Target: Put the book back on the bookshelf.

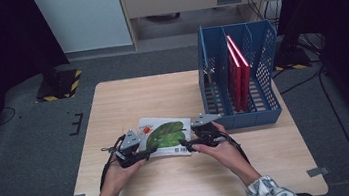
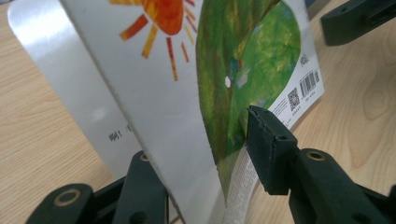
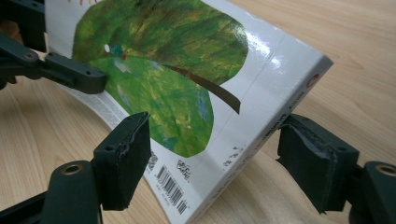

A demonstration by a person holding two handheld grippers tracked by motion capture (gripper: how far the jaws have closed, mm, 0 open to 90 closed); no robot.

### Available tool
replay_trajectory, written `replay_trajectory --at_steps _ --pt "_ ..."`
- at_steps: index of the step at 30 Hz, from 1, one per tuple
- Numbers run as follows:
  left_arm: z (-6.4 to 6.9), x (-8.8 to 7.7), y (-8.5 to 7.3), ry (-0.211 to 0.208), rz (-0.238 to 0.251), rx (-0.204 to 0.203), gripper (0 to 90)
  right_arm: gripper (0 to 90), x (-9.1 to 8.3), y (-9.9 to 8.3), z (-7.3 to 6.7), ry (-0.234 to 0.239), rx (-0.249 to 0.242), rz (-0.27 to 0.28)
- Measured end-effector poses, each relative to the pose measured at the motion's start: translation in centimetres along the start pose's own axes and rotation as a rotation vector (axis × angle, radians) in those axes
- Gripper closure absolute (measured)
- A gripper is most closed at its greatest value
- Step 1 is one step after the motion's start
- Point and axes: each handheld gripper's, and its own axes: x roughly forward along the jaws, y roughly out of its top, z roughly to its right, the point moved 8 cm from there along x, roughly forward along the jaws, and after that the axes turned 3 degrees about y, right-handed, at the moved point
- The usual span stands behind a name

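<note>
The left gripper (image 1: pixel 141 155) is clamping the left edge of the picture book (image 1: pixel 165 135), its jaws closed on the cover and pages, and is holding that edge lifted off the wooden table (image 1: pixel 127 98) near the front, just left of the blue file rack (image 1: pixel 259 67). The right gripper (image 3: pixel 215 163) is standing partly open, its 2 pads straddling the spine corner without pressing on it. To do this step well, the right jaws need centring on the spine before closing, so the book is not twisting between the 2 grips.
</note>
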Motion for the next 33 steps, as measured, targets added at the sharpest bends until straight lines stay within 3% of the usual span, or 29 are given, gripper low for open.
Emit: replay_trajectory --at_steps 7,23,30,33 --pt "-0.2 0.1 -0.4 0.015 -0.011 -0.012 58.7 28.6 -0.8 0.2 -0.4 0.005 -0.03 0.011" --pt "-0.4 -0.4 -1.4 0.069 -0.043 0.033 52.7 30.4 -2.4 0.5 -1.7 0.022 -0.079 0.033" --pt "-0.1 -0.8 -1.6 0.081 -0.052 0.009 47.3 32.4 -3.0 0.4 -2.3 0.04 -0.097 0.035" --pt "-0.1 -1.0 -1.8 0.08 -0.059 -0.014 41.1 32.6 -3.1 0.4 -2.7 0.049 -0.11 0.034"
